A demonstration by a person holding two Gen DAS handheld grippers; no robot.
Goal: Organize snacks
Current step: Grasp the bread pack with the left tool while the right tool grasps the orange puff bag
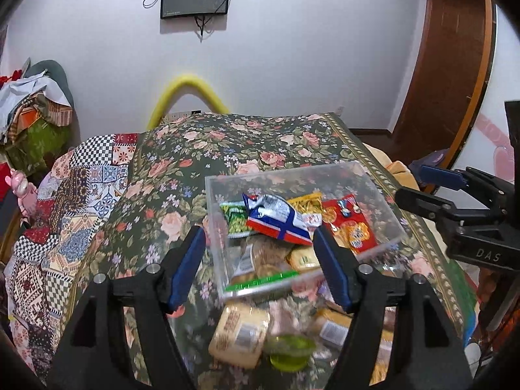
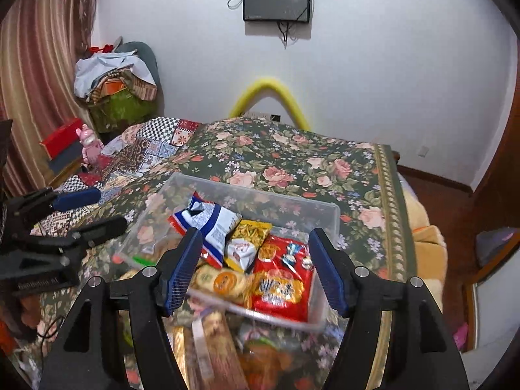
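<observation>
Looking down the left wrist camera, I see my left gripper (image 1: 260, 260) spread wide with nothing between its blue pads (image 1: 187, 266). Closest to me, at 6 o'clock, loose snacks lie on the floral cloth (image 1: 201, 149): a pale yellow packet (image 1: 239, 334) and, just beside it at its 3 o'clock, a green jelly cup (image 1: 289, 351), both blurred. Past the fingertips stands the clear plastic box (image 1: 386, 201), holding a red, white and blue chip bag (image 1: 276, 217) tilted on top of the pile, a green packet (image 1: 234, 219) at its 9 o'clock and a red biscuit pack (image 1: 352, 224) at its 3 o'clock. A green stick-shaped item (image 1: 263, 282) lies against the box's near wall.

On the right wrist camera, my right gripper (image 2: 253, 269) is likewise parted and empty. Blurred packets lie at 6 o'clock below it. Beyond, the box (image 2: 328, 209) shows the same chip bag (image 2: 208, 224), a yellow noodle-snack packet (image 2: 250, 237) touching it, round biscuits (image 2: 224, 281) against the near wall, and the red pack (image 2: 281, 279) at their 3 o'clock. My left gripper (image 2: 87, 209) shows at 9 o'clock, clear of the box.

Farthest off, at 12 o'clock, a yellow foam tube (image 2: 269, 97) arches against the wall under a dark screen (image 2: 276, 1).
</observation>
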